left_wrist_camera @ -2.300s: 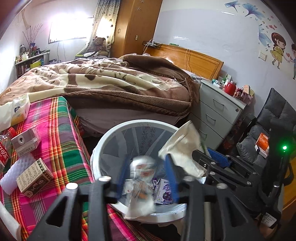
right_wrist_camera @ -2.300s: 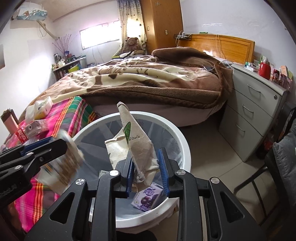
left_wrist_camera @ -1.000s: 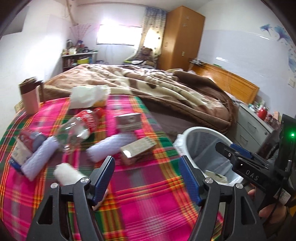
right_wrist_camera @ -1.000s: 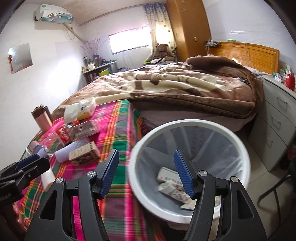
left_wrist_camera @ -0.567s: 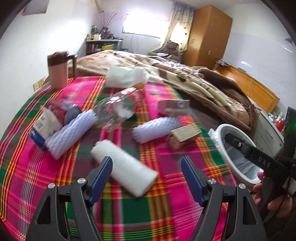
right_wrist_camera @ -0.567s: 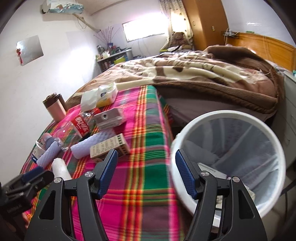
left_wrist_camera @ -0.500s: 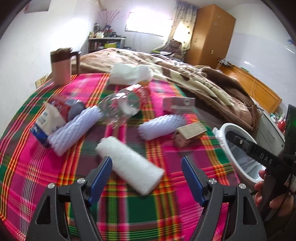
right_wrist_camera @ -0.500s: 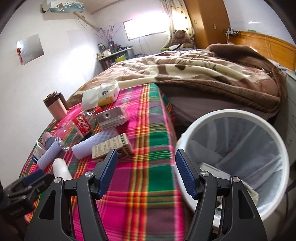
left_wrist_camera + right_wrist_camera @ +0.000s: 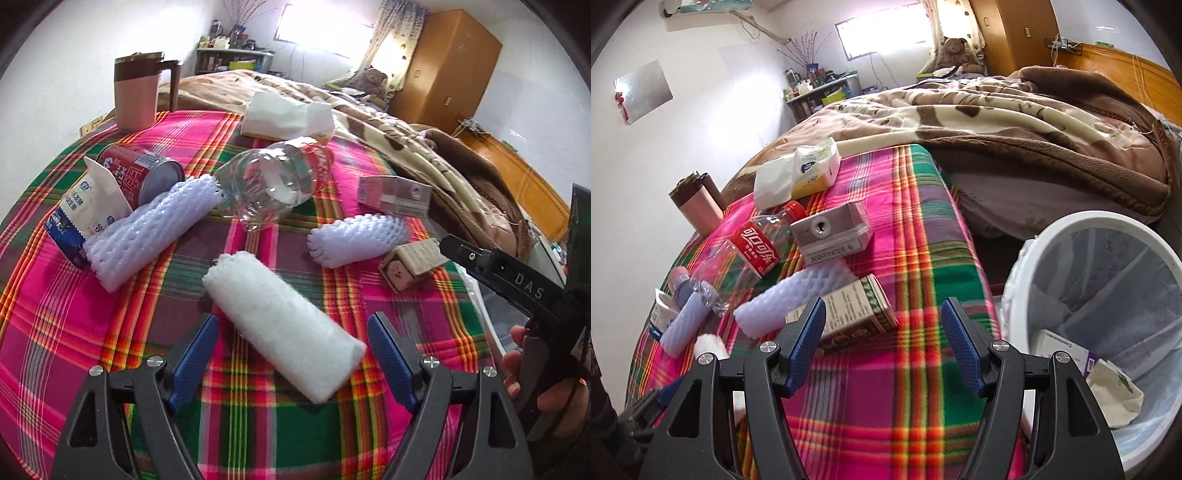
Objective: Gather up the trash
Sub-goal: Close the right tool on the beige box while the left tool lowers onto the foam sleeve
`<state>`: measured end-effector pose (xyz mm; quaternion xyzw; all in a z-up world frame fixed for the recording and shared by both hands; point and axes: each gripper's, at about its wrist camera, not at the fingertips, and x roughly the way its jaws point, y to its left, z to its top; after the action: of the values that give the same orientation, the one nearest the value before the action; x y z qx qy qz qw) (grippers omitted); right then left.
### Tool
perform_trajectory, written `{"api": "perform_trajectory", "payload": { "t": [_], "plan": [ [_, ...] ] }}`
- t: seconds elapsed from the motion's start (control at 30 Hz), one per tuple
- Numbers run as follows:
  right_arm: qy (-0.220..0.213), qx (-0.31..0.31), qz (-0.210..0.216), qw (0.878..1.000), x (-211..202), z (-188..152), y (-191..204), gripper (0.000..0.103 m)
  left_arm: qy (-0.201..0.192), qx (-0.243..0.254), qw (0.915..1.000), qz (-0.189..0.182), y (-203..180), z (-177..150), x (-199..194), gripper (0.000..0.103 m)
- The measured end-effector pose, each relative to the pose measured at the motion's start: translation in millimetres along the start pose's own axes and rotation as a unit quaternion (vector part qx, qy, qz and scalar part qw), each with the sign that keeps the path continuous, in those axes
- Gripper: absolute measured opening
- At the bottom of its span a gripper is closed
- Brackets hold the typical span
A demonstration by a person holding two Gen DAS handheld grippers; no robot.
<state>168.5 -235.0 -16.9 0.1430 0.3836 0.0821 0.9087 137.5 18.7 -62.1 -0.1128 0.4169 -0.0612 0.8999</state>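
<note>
Trash lies on a plaid-covered table (image 9: 55,332). My left gripper (image 9: 291,354) is open, with a white foam roll (image 9: 280,325) lying between and just ahead of its jaws. Beyond lie two foam net sleeves (image 9: 147,229), a clear cola bottle (image 9: 273,184), a red can (image 9: 140,173), a milk carton (image 9: 85,218) and a small tan box (image 9: 413,262). My right gripper (image 9: 882,339) is open and empty, with the tan box (image 9: 849,314) just ahead of its left jaw. The white bin (image 9: 1108,332) on the right holds dropped cartons and paper.
A silver box (image 9: 831,232), a tissue pack (image 9: 812,170) and a pink mug (image 9: 698,206) stand farther back on the table. A bed with a brown blanket (image 9: 1015,122) lies behind. The right gripper's black body (image 9: 517,280) shows at the right of the left wrist view.
Both grippers opened and dropped their trash in the bin, then swung left over the table. The left gripper has closed in on the white foam roll; the right faces the tan box.
</note>
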Motion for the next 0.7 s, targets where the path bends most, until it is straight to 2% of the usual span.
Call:
{"api": "perform_trajectory", "payload": {
  "t": [0.27, 0.43, 0.7],
  "plan": [
    [0.034, 0.004, -0.001, 0.999, 23, 4, 13, 0.067, 0.018, 0.000, 0.9997, 0.017, 9, 2, 5, 0.084],
    [0.047, 0.009, -0.003, 0.999, 30, 6, 18, 0.072, 0.021, 0.007, 0.9993, 0.029, 20, 2, 1, 0.084],
    [0.071, -0.010, -0.018, 0.997, 31, 0, 25, 0.072, 0.033, -0.014, 0.9993, 0.004, 23, 7, 3, 0.084]
  ]
}}
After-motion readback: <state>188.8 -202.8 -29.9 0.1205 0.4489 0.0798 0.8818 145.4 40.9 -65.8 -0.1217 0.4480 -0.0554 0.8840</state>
